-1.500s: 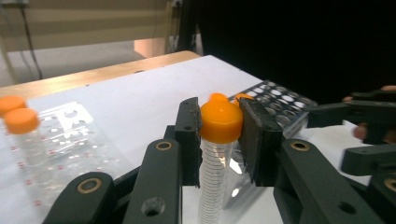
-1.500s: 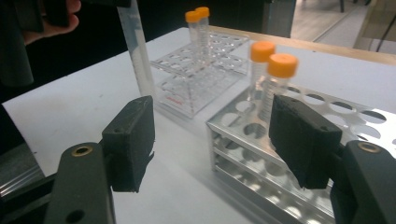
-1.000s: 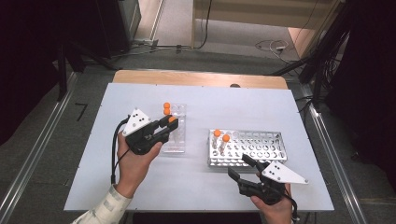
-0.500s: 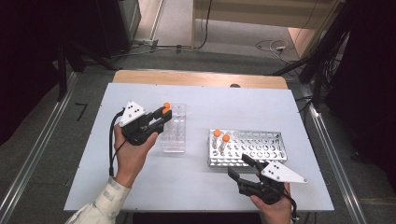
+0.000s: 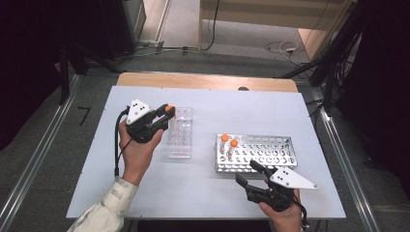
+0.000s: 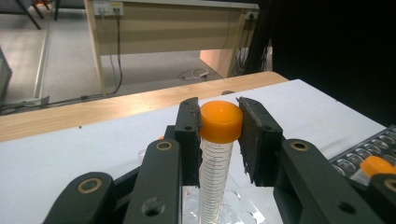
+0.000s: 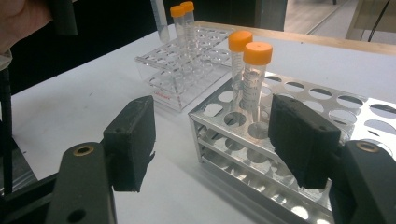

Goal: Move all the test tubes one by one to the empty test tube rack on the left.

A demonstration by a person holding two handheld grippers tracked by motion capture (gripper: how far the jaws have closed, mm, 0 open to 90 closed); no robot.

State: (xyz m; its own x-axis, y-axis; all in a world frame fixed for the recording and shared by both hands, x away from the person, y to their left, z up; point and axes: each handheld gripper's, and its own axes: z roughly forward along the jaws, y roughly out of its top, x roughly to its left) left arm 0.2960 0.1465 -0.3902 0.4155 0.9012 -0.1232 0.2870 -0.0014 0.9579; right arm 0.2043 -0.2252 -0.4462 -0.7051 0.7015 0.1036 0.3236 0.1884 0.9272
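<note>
My left gripper (image 5: 163,116) is shut on the orange cap of a clear graduated tube (image 6: 215,158), pads pressing both sides of the cap (image 6: 221,121). The tube hangs upright over the left side of the clear plastic rack (image 5: 180,135); its lower end (image 7: 159,21) is free of the holes. Two more orange-capped tubes (image 7: 182,18) stand at that rack's far end. The metal rack (image 5: 263,153) holds two orange-capped tubes (image 5: 229,143) at its left end. My right gripper (image 5: 252,175) rests open just in front of that rack, whose near corner (image 7: 210,123) lies between the jaws.
The white tabletop (image 5: 96,183) has free room at the left and front. A wooden strip (image 5: 203,81) runs along its far edge. Most holes of the metal rack (image 7: 355,109) stand empty. Cables lie on the floor beyond the table.
My left gripper has carried the tube a little to the left and away from me, beside the clear rack. The right gripper has kept still.
</note>
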